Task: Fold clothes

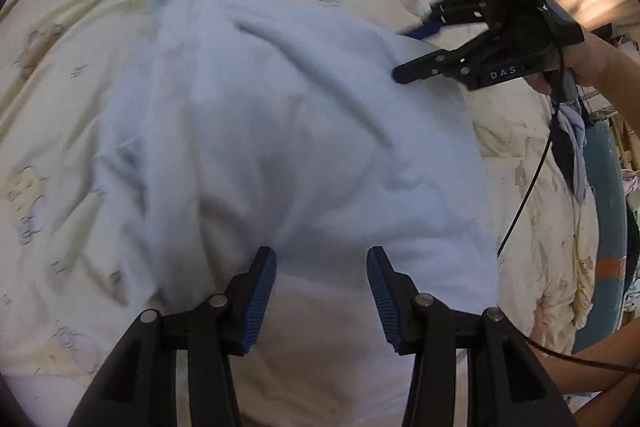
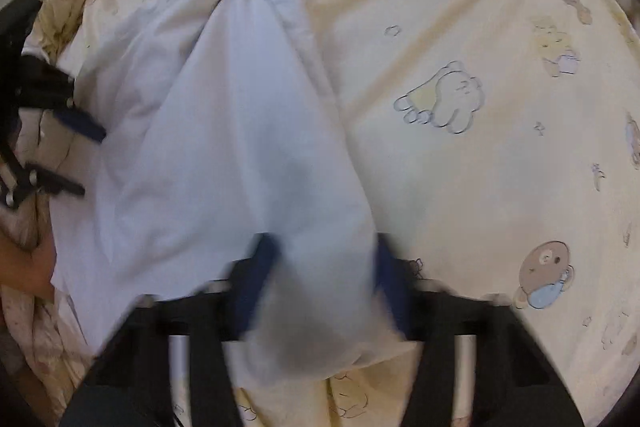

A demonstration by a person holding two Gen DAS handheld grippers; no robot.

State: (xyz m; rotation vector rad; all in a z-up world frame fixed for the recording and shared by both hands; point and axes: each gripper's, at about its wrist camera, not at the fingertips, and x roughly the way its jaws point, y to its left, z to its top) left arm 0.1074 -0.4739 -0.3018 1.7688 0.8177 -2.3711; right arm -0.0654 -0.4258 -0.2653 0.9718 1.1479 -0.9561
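A soft cartoon-print sheet (image 2: pixel 480 27) bears a rumpled white garment (image 1: pixel 280 127); both tools gape, gripping nothing.

A: Where do the two cameras look from?
B: Each rides on a hand-held gripper, looking down, very close.
A: What do both see?
B: The white garment (image 1: pixel 288 131) on the bedcover (image 2: pixel 500 47), around six o'clock.

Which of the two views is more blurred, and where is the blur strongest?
Right wrist view: more blurred, strongest on the right gripper and the white garment fold between its fingers. Left wrist view: left gripper sharp, cloth softly smeared; both bend at edges.
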